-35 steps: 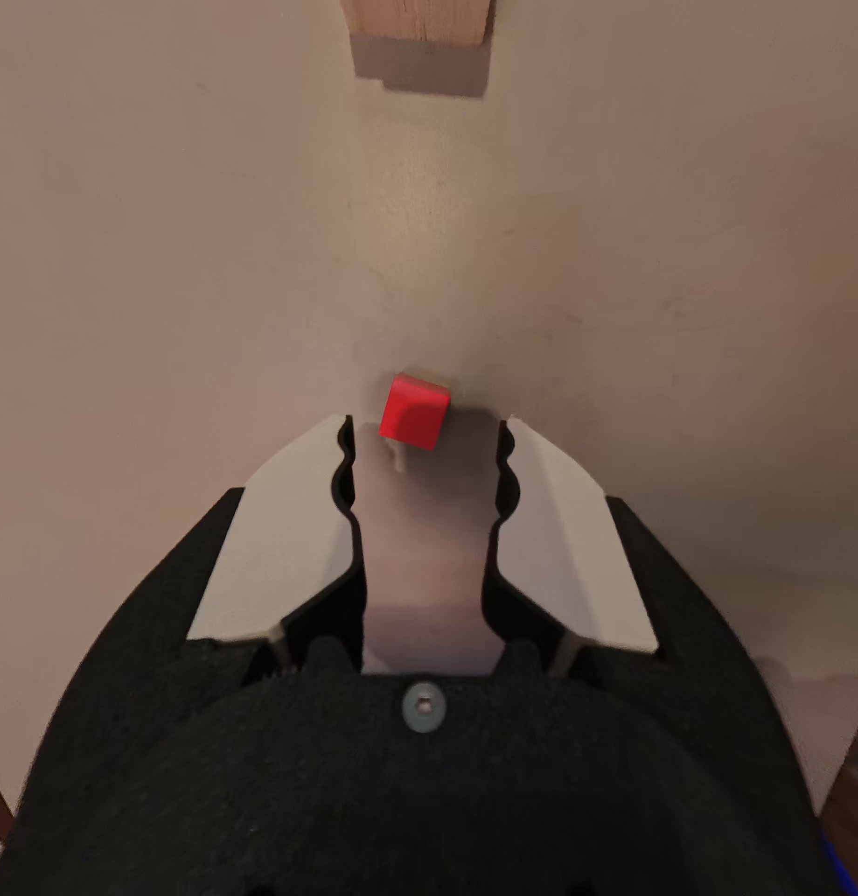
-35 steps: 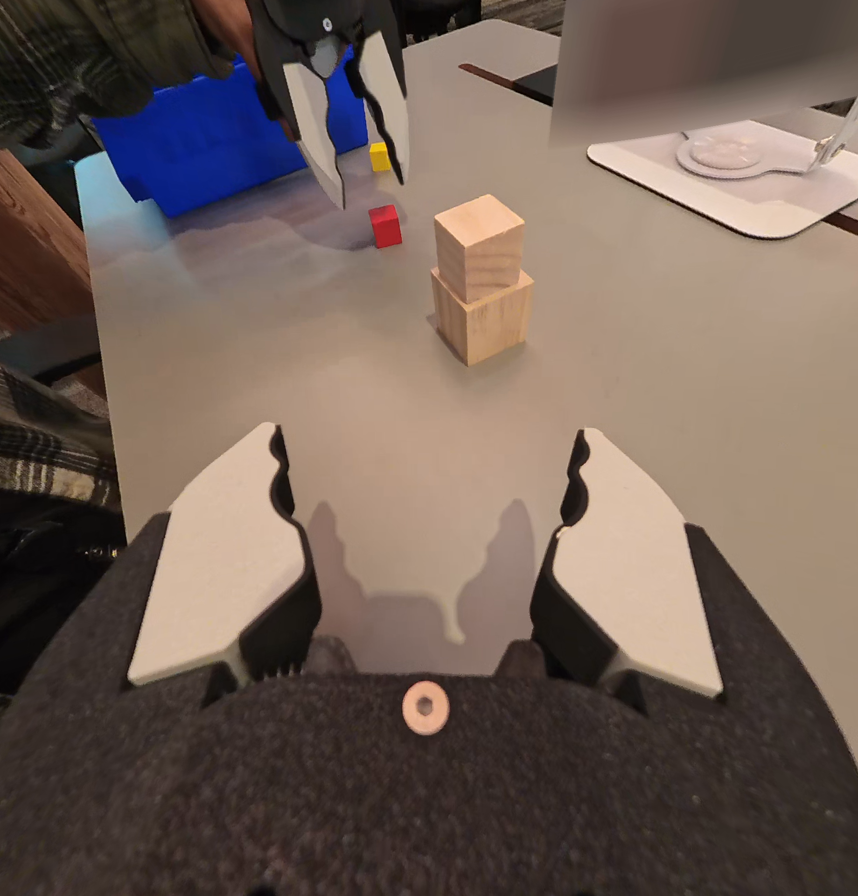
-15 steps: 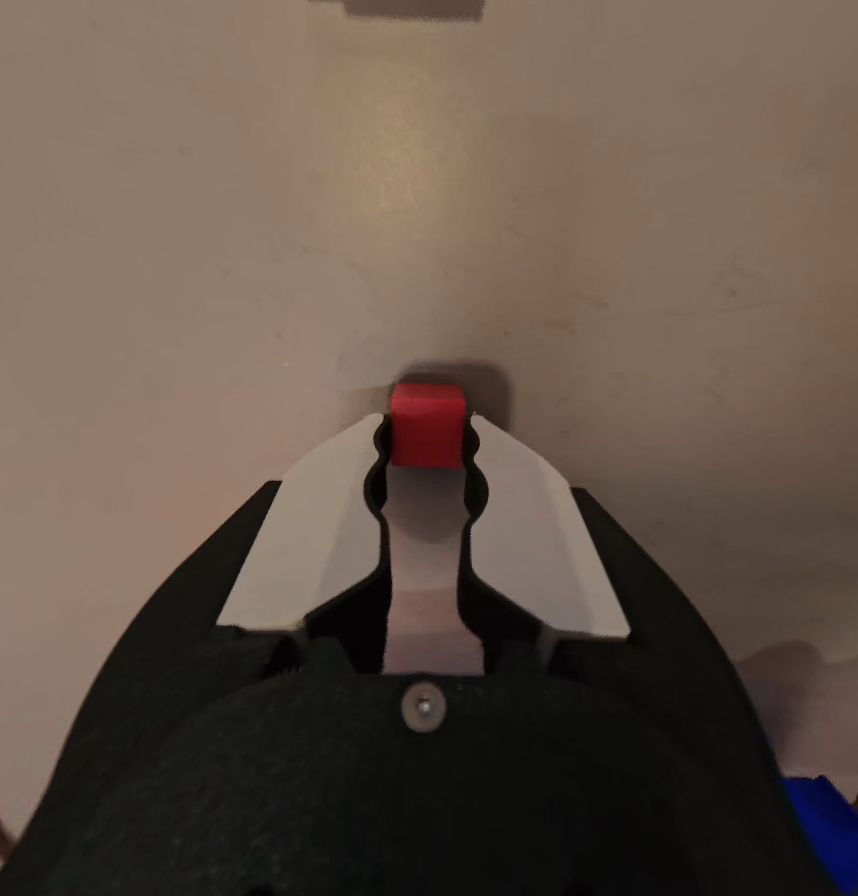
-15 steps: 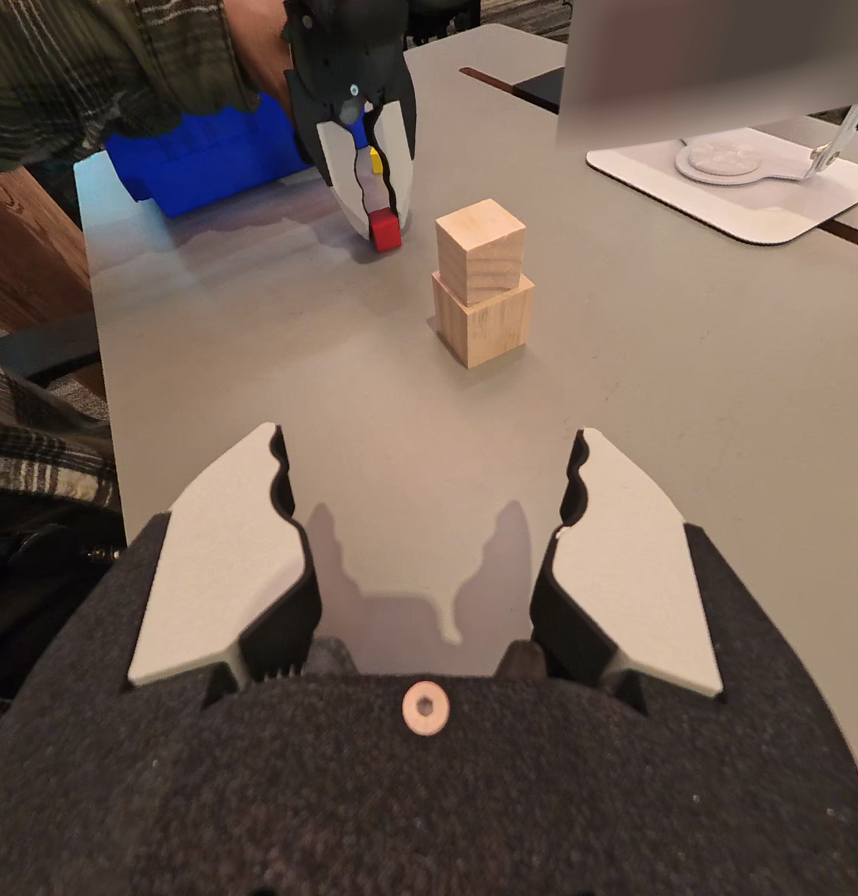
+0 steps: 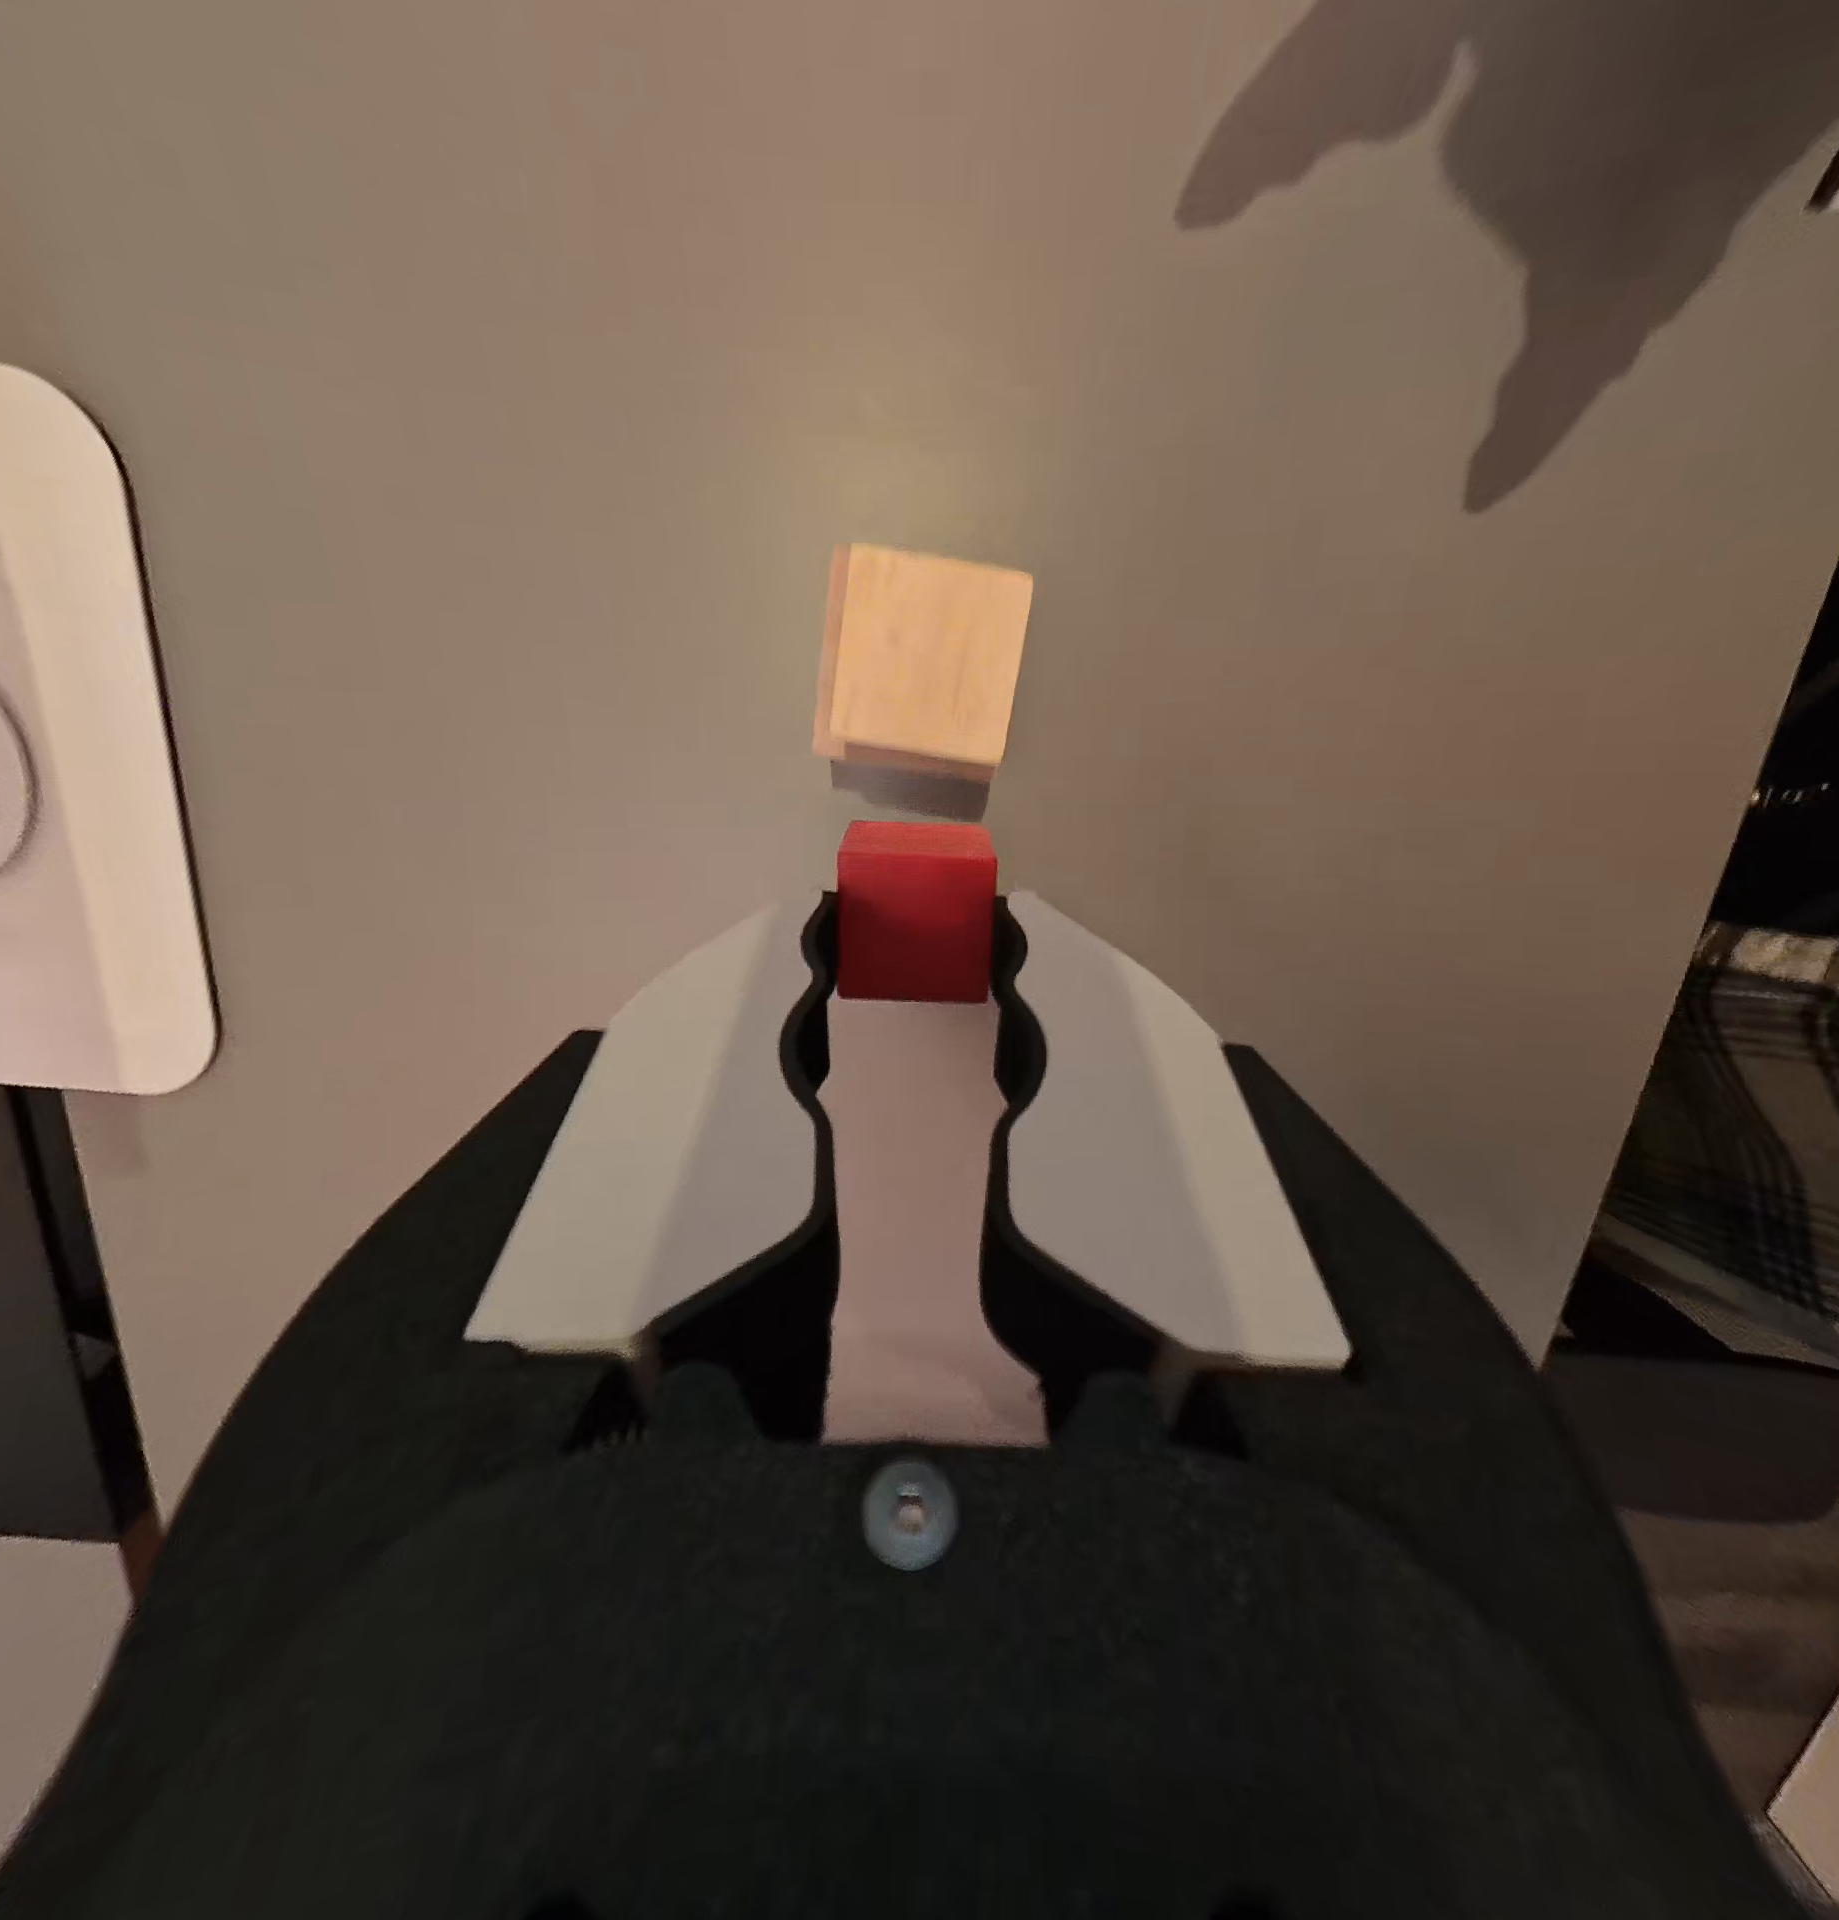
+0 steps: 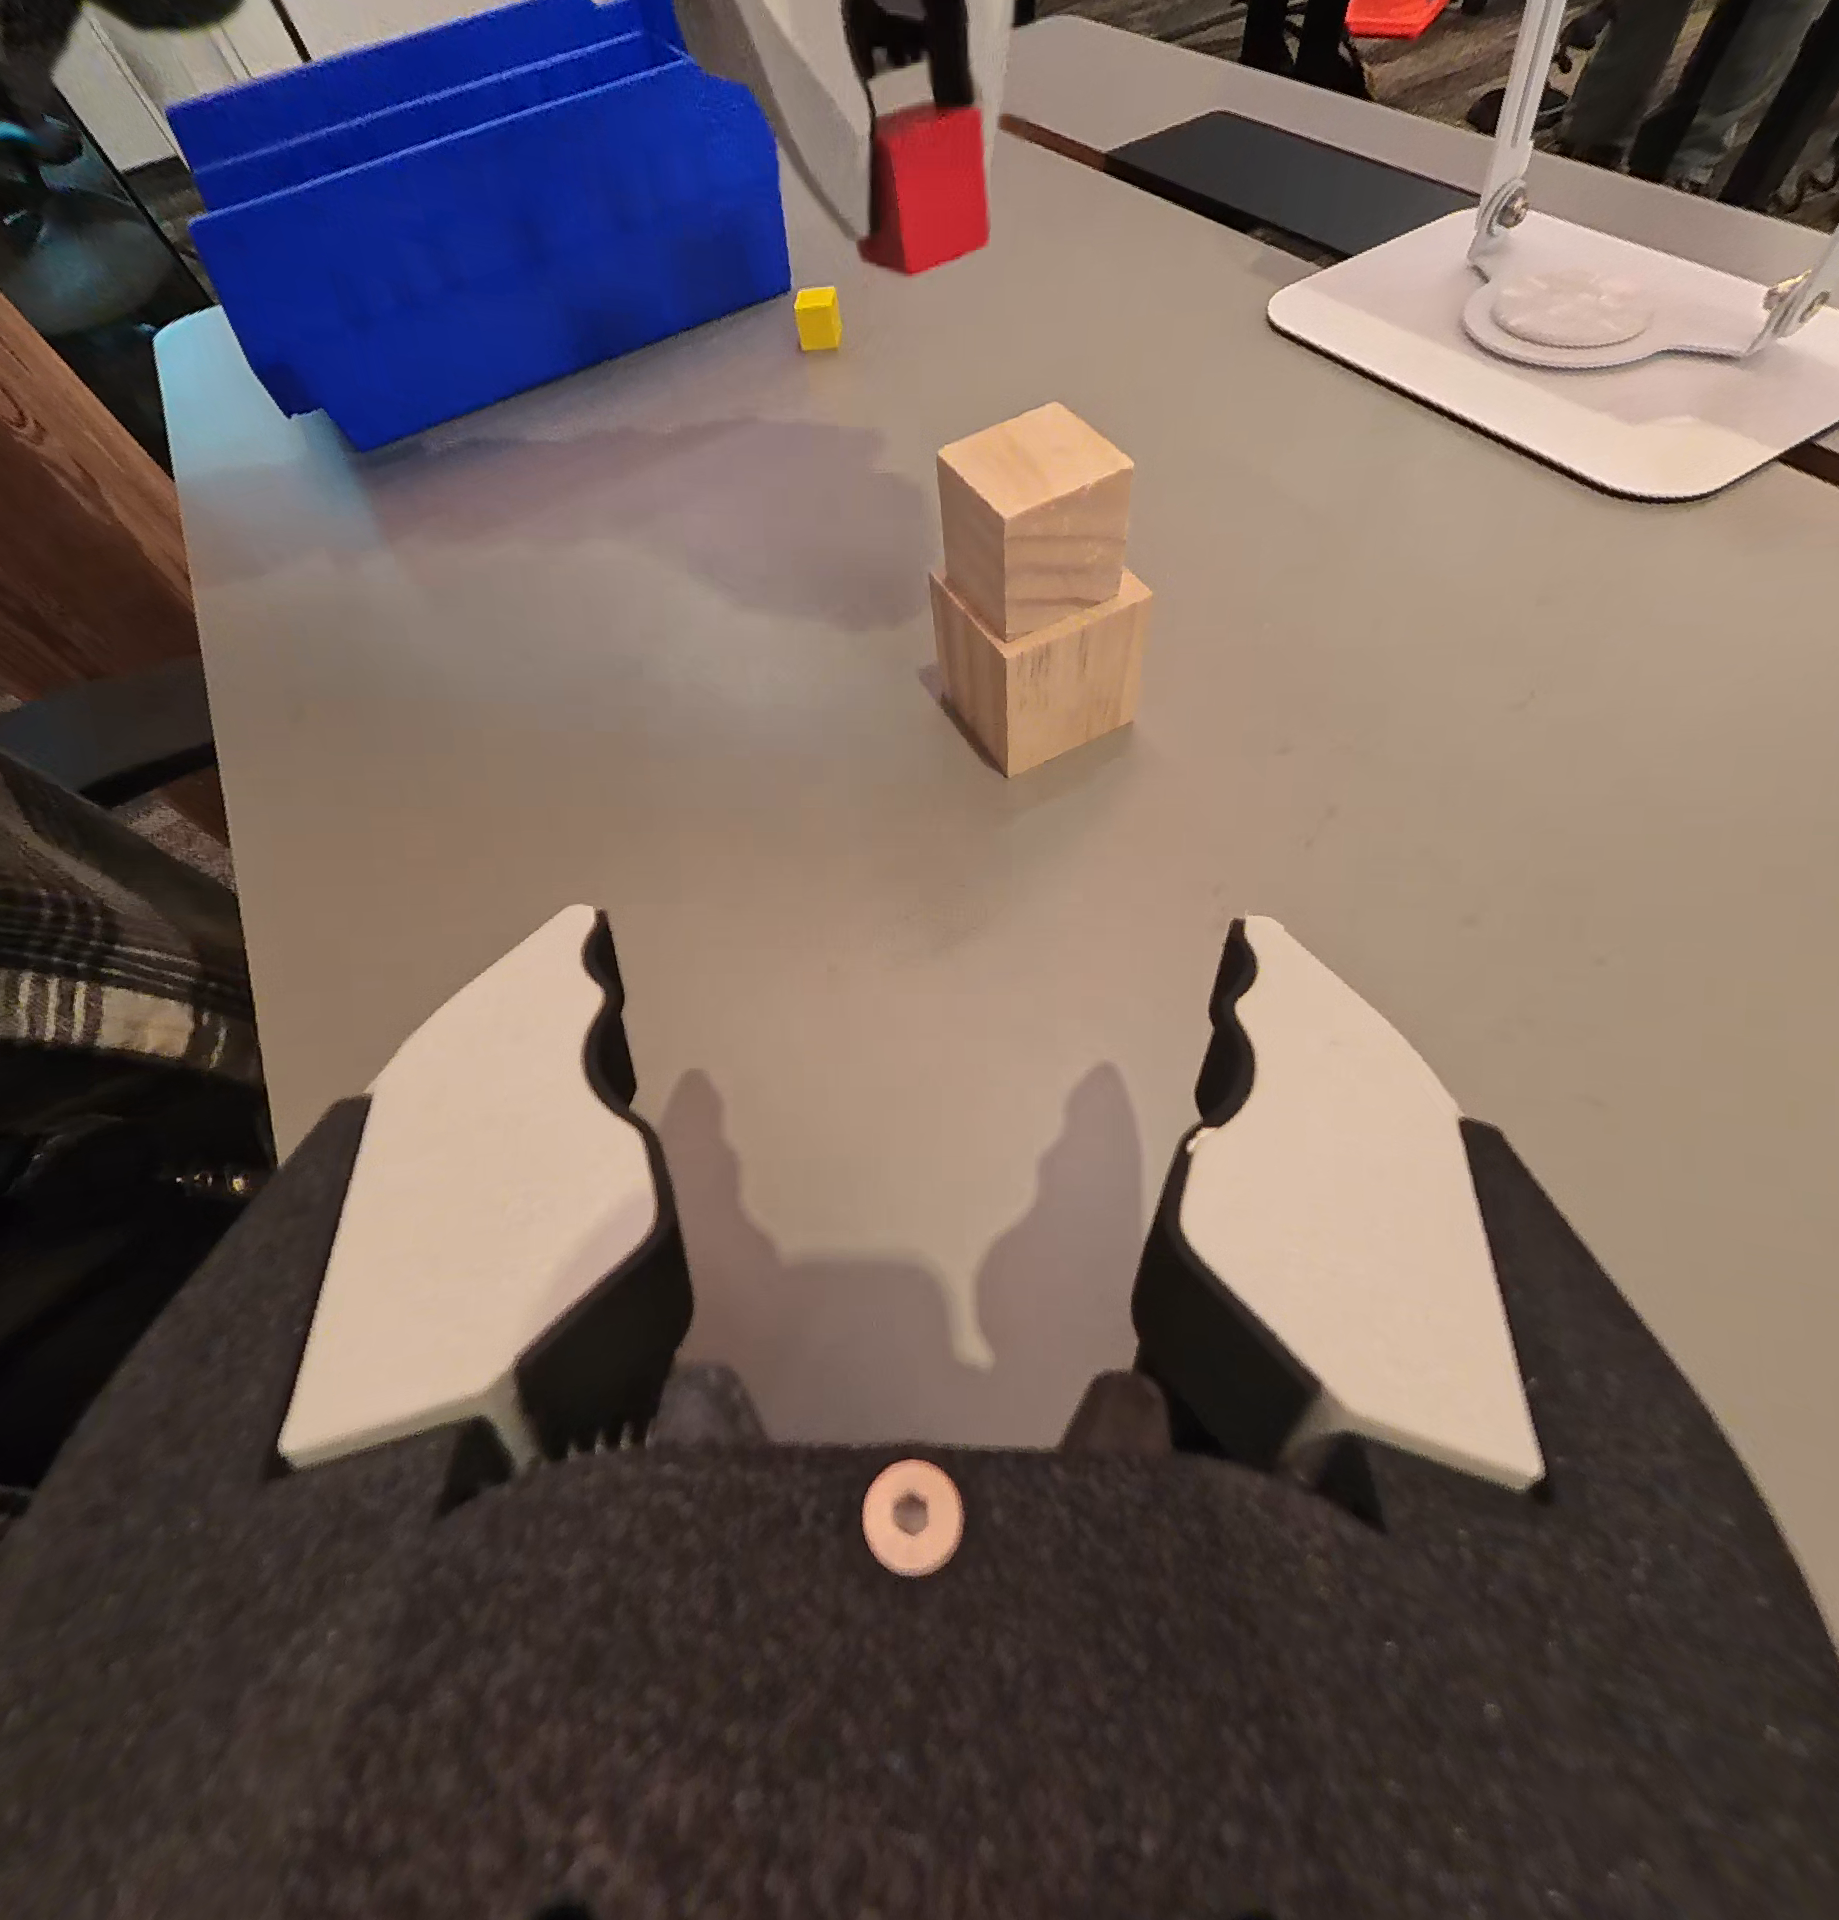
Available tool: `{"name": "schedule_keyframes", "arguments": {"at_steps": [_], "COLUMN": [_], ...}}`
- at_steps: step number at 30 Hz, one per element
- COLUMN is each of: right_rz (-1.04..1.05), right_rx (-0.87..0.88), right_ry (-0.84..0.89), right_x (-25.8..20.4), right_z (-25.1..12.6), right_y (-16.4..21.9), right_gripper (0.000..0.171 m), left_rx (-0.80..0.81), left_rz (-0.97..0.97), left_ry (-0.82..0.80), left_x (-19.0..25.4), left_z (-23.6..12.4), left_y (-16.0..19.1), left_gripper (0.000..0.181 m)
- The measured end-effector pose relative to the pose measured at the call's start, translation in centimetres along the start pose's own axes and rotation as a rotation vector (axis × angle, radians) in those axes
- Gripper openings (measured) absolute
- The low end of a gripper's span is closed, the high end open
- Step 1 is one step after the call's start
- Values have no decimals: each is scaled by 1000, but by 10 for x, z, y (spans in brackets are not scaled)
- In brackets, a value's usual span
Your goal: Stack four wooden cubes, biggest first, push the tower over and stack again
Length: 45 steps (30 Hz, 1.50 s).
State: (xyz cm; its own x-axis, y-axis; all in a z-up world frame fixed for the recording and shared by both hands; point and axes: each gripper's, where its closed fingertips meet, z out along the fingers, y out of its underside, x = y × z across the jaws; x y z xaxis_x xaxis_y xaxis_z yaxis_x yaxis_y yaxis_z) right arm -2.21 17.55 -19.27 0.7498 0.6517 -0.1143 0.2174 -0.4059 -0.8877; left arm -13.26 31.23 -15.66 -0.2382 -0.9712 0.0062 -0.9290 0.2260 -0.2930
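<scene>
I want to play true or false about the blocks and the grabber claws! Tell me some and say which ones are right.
1. The left gripper is holding the red cube. True.
2. The red cube is sitting on the table. False: it is up in the air.
3. Two wooden cubes are stacked, the smaller wooden cube on the bigger wooden cube. True.
4. The yellow cube is on top of the tower. False: it sits on the table by the blue bin.
5. The right gripper is holding a cube. False: it is open and empty.
</scene>
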Motion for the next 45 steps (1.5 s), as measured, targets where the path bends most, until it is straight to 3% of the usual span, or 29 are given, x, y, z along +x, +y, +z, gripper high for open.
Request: {"name": "schedule_keyframes", "arguments": {"at_steps": [7, 17, 45], "right_rz": [3, 4, 4], "right_rx": [10, 23, 23], "right_ry": [5, 2, -2], "right_x": [1, 2, 1], "right_z": [-5, -9, -10], "right_y": [-1, -2, -3], "right_gripper": [107, 106, 105], "left_rx": [-27, -79, -101], "left_rz": [26, 64, 89], "left_ry": [8, 10, 24], "left_x": [6, 7, 6], "left_z": [11, 33, 45], "left_y": [-36, -33, -33], "left_gripper": [27, 27, 28]}}
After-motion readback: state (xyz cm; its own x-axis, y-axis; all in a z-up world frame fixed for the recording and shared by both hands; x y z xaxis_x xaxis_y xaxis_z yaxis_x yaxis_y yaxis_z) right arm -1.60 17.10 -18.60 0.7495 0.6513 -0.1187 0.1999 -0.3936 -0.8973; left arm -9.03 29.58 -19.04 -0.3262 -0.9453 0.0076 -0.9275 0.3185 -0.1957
